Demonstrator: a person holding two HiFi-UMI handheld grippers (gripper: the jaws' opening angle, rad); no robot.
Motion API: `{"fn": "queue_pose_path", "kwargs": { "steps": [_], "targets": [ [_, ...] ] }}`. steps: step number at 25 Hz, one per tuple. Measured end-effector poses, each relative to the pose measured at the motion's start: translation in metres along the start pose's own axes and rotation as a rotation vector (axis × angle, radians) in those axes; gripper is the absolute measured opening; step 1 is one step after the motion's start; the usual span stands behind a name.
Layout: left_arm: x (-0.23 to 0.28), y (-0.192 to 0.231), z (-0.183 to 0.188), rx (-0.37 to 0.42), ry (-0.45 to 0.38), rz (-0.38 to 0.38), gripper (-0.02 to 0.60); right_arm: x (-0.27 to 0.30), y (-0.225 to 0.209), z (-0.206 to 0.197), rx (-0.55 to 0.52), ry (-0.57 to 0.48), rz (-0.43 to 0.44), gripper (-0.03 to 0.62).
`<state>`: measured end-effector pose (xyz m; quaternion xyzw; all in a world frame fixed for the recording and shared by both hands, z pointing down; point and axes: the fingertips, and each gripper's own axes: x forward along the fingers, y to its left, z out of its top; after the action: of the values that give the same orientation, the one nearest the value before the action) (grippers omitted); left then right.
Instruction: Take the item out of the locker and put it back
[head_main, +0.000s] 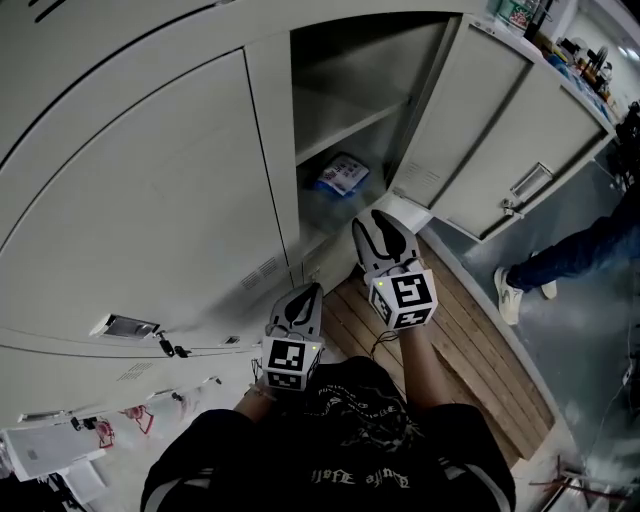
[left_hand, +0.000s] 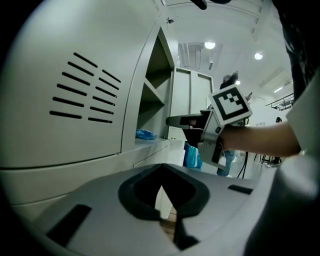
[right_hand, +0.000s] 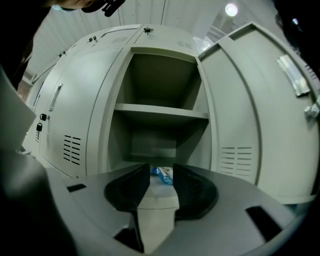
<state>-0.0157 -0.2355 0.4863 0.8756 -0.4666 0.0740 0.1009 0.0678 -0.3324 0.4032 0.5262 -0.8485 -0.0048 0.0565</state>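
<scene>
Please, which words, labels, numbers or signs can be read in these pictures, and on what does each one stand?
No text here can be read.
Packet in the locker: print too small.
Shirt: lettering blurred.
Sheet at lower left: print too small.
Cubes: square patterns only, no words.

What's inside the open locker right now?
In the locker, one blue-and-white packet lies on the lower shelf; the upper shelf looks bare. In its own view, the right gripper covers part of the packet and the shelf's front.
</scene>
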Motion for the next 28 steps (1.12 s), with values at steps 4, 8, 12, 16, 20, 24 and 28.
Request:
{"fn": "queue_pose_path", "kwargs": {
  "steps": [4, 8, 12, 16, 20, 24, 28],
  "targets": [
    [0.003, 0.002, 0.0, 0.002, 0.005, -0.01, 0.006, 0.023, 0.002, -0.001, -0.042, 0.041, 0.036, 0.137],
    [0.005, 0.008, 0.002, 0.001, 0.004, -0.001, 0.006, 0.045, 0.001, 0.0, -0.071, 0.073, 0.059, 0.137],
    [0.005, 0.014, 0.004, -0.001, 0.003, 0.009, 0.006, 0.065, -0.002, -0.006, -0.077, 0.127, 0.092, 0.144],
    [0.003, 0.02, 0.004, -0.004, 0.005, 0.026, 0.006, 0.081, 0.002, -0.018, -0.119, 0.207, 0.126, 0.146],
    [0.002, 0.023, 0.004, -0.009, 0.005, 0.035, 0.006, 0.092, 0.001, -0.028, -0.134, 0.264, 0.124, 0.152],
    [0.0, 0.023, 0.003, -0.014, 0.004, 0.038, 0.006, 0.1, 0.001, -0.035, -0.133, 0.301, 0.122, 0.152],
    [-0.002, 0.025, 0.003, -0.015, 0.001, 0.047, 0.006, 0.106, -0.001, -0.037, -0.146, 0.324, 0.106, 0.134]
  ]
}}
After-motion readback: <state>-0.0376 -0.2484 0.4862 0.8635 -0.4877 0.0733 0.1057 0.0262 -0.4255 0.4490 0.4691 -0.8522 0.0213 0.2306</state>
